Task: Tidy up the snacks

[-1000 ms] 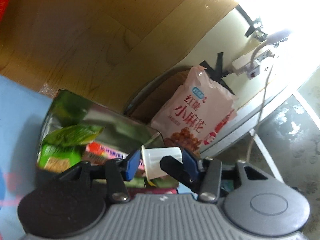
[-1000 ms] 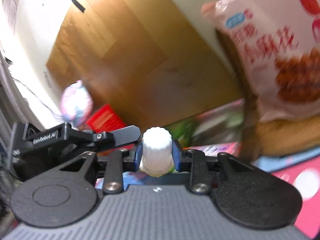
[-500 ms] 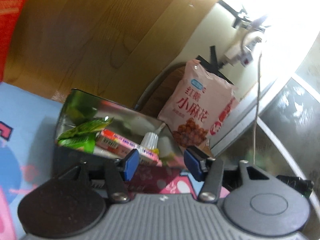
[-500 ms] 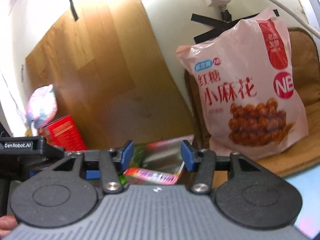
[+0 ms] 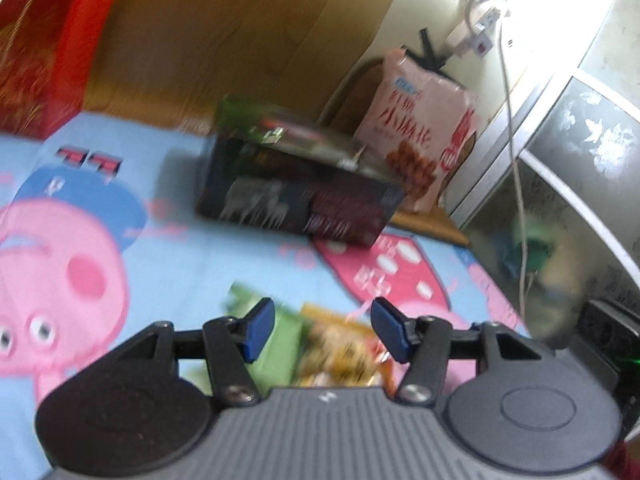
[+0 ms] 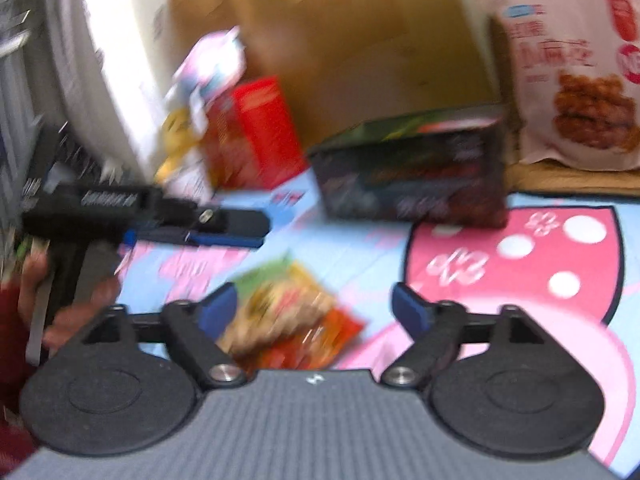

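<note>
A dark open snack box (image 5: 296,196) stands on the cartoon mat, with packets inside; it also shows in the right wrist view (image 6: 412,172). A green, yellow and orange snack packet (image 5: 336,352) lies flat on the mat close in front of both grippers, and shows in the right wrist view (image 6: 288,312). My left gripper (image 5: 322,332) is open and empty above the packet. My right gripper (image 6: 314,312) is open and empty, the packet by its left finger. The left gripper shows from the side in the right wrist view (image 6: 224,228).
A large pink snack bag (image 5: 420,136) leans against the wall behind the box. A red box (image 5: 44,40) stands at the left, with more packets beside it (image 6: 208,80). A power strip and cable (image 5: 508,80) hang at the right.
Both grippers let go of the small white bottle, opened and pulled back from the box. They now sit low over the mat near the loose packet.
</note>
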`<state>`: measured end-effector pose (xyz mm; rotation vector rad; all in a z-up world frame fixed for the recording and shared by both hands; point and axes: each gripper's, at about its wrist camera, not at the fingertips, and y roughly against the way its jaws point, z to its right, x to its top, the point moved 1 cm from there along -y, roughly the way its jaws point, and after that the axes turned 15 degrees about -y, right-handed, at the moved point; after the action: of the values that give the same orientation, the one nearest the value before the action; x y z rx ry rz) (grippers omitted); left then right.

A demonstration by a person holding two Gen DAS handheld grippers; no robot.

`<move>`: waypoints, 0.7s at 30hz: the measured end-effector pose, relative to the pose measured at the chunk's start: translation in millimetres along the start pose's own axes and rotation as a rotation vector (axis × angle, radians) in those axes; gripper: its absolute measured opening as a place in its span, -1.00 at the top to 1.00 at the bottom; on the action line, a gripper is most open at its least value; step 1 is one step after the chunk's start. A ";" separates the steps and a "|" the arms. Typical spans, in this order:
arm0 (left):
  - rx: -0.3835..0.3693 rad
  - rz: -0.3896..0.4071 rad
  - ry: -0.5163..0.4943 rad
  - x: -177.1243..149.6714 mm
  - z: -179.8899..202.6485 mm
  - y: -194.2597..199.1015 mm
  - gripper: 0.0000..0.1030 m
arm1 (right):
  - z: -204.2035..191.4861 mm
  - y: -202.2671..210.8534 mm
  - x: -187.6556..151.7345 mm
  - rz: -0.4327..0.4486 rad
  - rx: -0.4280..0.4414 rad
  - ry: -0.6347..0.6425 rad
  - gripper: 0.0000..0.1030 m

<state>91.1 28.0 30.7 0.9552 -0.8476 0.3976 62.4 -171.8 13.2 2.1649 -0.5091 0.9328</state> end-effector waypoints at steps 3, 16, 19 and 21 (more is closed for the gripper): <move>0.001 0.005 0.016 -12.2 -1.0 4.4 -0.06 | -9.1 -12.9 -13.6 -0.082 -0.033 0.079 -0.79; 0.110 0.035 0.058 -22.5 -13.4 21.2 -0.06 | 15.7 -8.9 -9.1 0.073 -0.160 -0.011 -0.01; 0.134 0.030 0.096 -27.8 -23.2 20.0 -0.06 | 22.3 -3.7 -8.2 0.101 -0.167 -0.064 0.00; 0.137 0.027 0.122 -32.1 -29.8 18.8 -0.08 | 25.3 -0.5 -8.2 0.120 -0.171 -0.103 -0.06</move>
<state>72.6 65.1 7.1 1.0352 -0.7296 0.5376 69.1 -189.6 -5.4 2.0524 -0.7484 0.8125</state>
